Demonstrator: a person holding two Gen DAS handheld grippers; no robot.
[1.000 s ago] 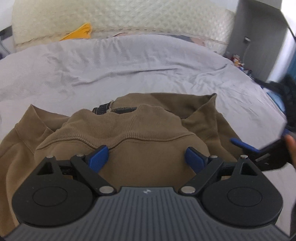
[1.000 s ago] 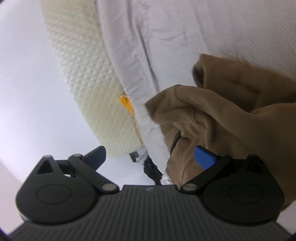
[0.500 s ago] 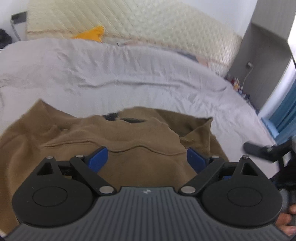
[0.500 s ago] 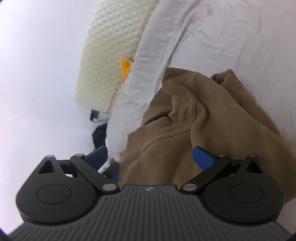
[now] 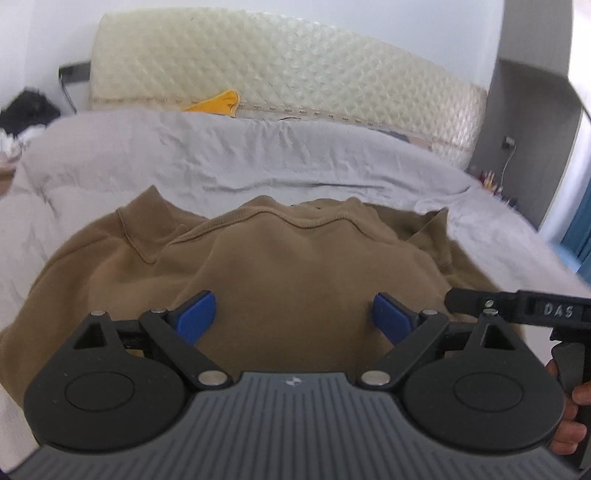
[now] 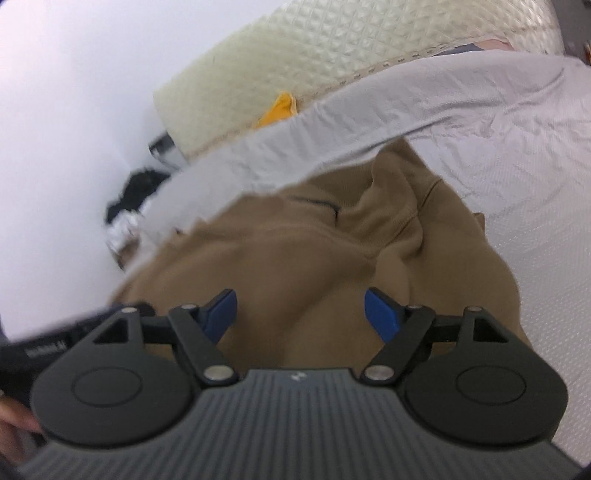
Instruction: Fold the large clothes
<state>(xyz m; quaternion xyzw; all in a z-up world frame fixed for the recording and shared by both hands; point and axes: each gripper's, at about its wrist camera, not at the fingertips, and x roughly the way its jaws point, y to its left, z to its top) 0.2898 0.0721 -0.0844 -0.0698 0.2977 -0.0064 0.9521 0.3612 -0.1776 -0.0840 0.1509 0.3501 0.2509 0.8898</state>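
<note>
Sweatshirt [image 5: 295,266], brown and folded over itself, lies on the grey bedsheet [image 5: 258,155]. Left gripper [image 5: 293,319] hovers over it pointing down, jaws spread wide and empty. Right gripper [image 6: 300,312], tilted beside it, has just been closing, jaws apart with nothing gripped.

White wall [image 5: 44,33], quilted headboard [image 5: 295,70], grey bedsheet [image 5: 184,155]

Sweatshirt [image 5: 295,266] soft matt brown cotton knit, ribbed hems; bed sheet [image 5: 258,155] grey wrinkled cloth; headboard [image 5: 295,74] cream quilted, slightly glossy.
</note>
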